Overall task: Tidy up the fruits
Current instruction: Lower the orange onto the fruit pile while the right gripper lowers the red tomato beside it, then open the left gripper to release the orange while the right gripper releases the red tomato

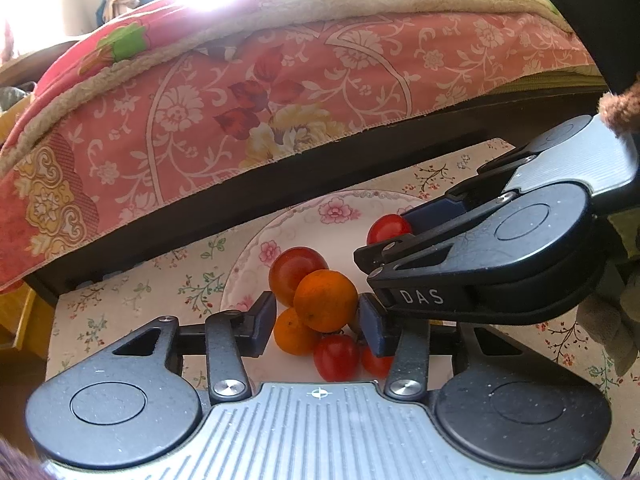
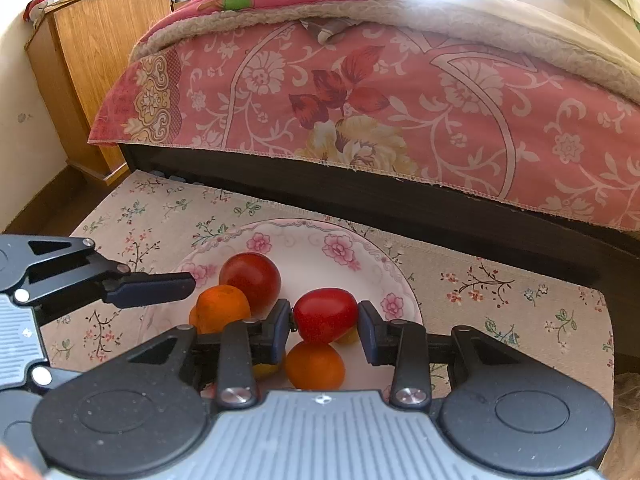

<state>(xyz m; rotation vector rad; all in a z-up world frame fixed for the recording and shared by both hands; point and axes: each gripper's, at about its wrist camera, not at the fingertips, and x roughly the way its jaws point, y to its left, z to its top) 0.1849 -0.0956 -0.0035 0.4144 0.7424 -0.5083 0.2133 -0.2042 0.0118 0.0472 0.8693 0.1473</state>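
Note:
A floral white plate [image 1: 304,220] [image 2: 320,240] holds red tomatoes and small oranges. In the left wrist view my left gripper [image 1: 318,316] is shut on an orange [image 1: 325,300], held above another orange [image 1: 294,334], a large tomato [image 1: 294,272] and small tomatoes [image 1: 335,357]. My right gripper [image 2: 325,326] is shut on a red tomato [image 2: 326,314] above an orange [image 2: 315,365]. It enters the left wrist view from the right with that tomato [image 1: 387,227]. The left gripper's finger [image 2: 152,289] shows beside an orange [image 2: 221,307] and the large tomato [image 2: 251,276].
The plate sits on a floral cloth [image 2: 500,300] covering a low table. A bed with a pink floral quilt [image 2: 400,100] stands right behind it. A wooden cabinet [image 2: 92,52] stands at the far left.

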